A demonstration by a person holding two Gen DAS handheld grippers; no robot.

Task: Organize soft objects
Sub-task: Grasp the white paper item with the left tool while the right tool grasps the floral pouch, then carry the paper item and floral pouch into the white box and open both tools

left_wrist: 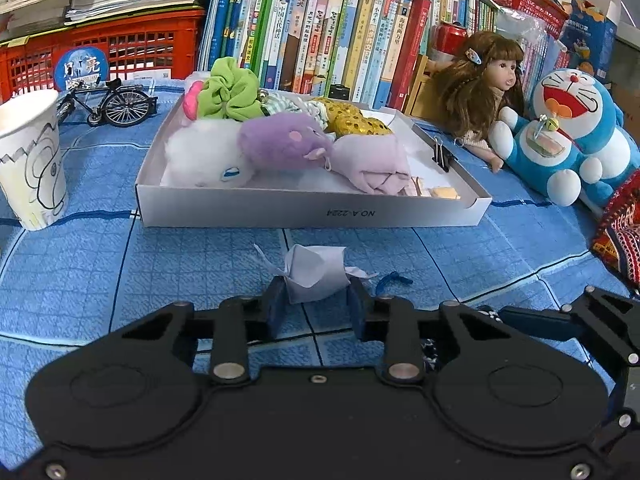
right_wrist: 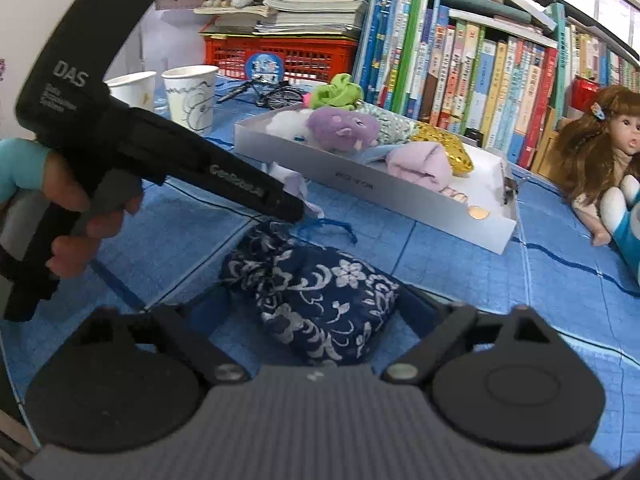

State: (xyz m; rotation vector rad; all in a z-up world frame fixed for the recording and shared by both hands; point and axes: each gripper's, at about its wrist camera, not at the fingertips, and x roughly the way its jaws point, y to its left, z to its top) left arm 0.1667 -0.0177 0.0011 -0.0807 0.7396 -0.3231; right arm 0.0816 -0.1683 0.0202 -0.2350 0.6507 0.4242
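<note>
Box (left_wrist: 312, 212) mid-frame holds several plush | left tongs (left_wrist: 318, 292) pinching white pouch (left_wrist: 316, 276) | right tongs (right_wrist: 316, 320) spread around navy floral bag (right_wrist: 320, 300) | both left to box.

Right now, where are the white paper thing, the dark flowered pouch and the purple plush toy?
White paper thing (left_wrist: 316, 278), left wrist view, on its crumpled middle.
Dark flowered pouch (right_wrist: 320, 300), right wrist view, on its patterned body.
Purple plush toy (left_wrist: 284, 142), left wrist view, on its round body.
</note>
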